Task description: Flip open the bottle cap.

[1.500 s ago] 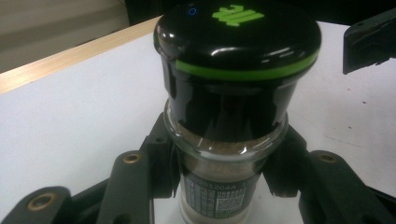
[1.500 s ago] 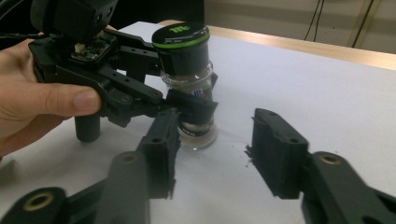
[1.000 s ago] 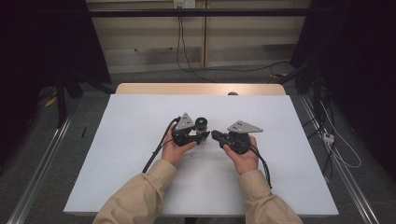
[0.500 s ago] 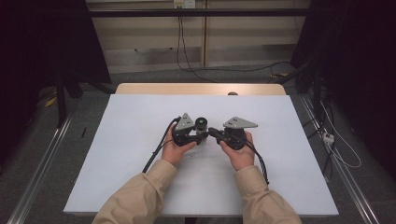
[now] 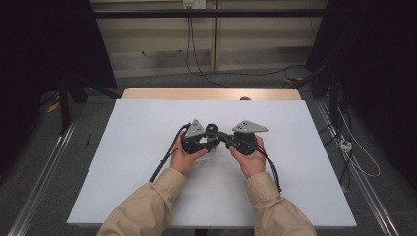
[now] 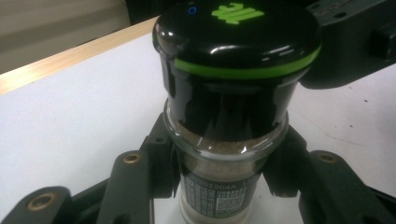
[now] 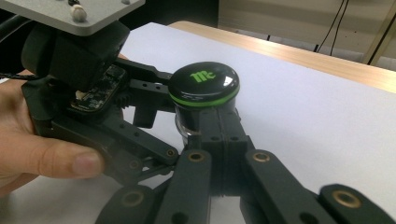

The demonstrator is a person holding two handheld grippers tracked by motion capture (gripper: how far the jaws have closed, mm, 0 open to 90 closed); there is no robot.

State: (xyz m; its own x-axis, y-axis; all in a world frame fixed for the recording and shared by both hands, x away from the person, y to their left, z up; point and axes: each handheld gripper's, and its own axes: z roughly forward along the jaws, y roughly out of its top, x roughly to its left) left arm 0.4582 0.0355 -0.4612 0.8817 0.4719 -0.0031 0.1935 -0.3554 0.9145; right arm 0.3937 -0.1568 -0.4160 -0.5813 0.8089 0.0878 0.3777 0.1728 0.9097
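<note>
Clamping jar [image 6: 224, 158] body: left gripper [image 6: 219, 186] | right gripper [image 7: 219, 140] closing jaws together against cap [image 7: 204, 84] | risk: jar tipping onto bench [image 5: 137, 147]

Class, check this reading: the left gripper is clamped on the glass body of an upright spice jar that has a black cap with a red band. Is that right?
One detail is wrong: the band on the black cap is green, not red, as the left gripper view shows. The rest stands: the left gripper is clamped on the glass body of the upright spice jar.
</note>
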